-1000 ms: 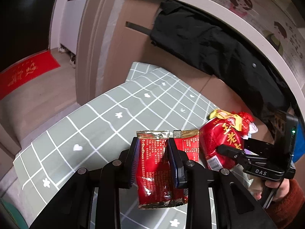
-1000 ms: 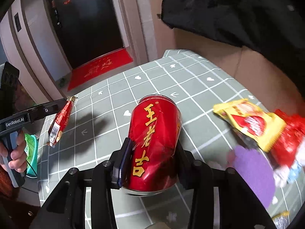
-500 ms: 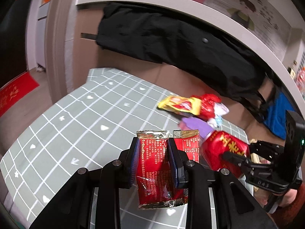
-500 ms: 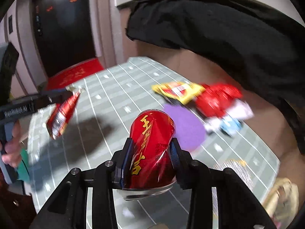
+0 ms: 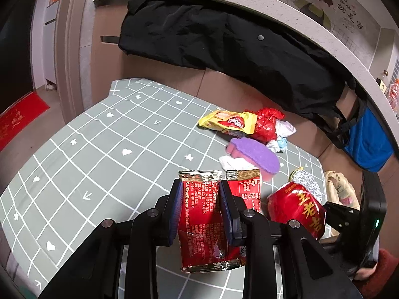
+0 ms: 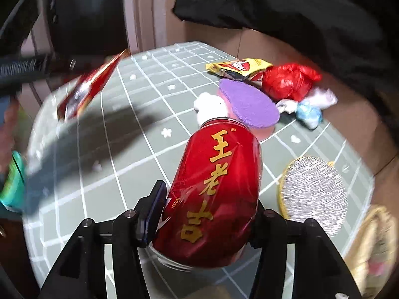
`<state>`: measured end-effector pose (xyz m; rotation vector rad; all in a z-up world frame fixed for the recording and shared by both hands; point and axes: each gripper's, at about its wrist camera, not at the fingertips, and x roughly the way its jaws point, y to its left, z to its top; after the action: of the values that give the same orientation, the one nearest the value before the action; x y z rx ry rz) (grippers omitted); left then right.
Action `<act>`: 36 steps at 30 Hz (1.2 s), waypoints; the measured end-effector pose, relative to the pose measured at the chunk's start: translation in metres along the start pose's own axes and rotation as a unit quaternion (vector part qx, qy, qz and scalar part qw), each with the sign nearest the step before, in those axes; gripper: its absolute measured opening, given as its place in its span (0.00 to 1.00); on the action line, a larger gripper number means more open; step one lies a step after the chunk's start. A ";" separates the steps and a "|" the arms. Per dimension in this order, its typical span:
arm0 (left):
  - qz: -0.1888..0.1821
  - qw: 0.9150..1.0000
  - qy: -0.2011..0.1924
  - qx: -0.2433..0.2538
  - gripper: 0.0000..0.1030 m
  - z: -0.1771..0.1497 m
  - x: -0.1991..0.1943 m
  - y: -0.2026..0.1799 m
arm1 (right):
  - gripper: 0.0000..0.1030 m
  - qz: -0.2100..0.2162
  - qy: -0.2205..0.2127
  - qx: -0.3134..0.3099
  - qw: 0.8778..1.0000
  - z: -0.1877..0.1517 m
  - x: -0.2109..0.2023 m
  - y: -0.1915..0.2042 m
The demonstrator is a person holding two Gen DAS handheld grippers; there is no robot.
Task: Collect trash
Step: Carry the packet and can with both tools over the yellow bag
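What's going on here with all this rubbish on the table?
A person is clearing trash with a gripper in each hand. The left gripper is clamped on a red snack packet above the checked table. The right gripper has a red drink can between its jaws, which have just been opening. A yellow wrapper, red bag and purple sponge lie there uncollected.
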<state>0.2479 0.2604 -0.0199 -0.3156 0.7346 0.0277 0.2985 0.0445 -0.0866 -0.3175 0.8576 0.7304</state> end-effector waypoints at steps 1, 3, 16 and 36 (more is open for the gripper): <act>0.003 1.000 0.000 0.003 0.29 -0.001 0.000 -0.001 | 0.50 0.012 -0.004 0.016 1.000 0.000 -0.001 -0.004; 0.009 1.000 -0.001 0.012 0.29 -0.004 0.000 -0.004 | 0.49 0.016 -0.015 0.038 0.999 0.001 -0.005 -0.011; 0.024 0.991 -0.098 0.087 0.29 0.028 -0.027 -0.095 | 0.49 -0.036 -0.130 0.066 0.989 0.026 -0.108 -0.051; -0.060 0.971 -0.176 0.152 0.29 0.029 -0.020 -0.279 | 0.49 -0.176 -0.222 0.112 0.953 -0.038 -0.246 -0.160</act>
<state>0.2898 0.0051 0.0899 -0.0561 0.3572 -0.1395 0.2814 -0.2019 0.0763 -0.0891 0.4316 0.3441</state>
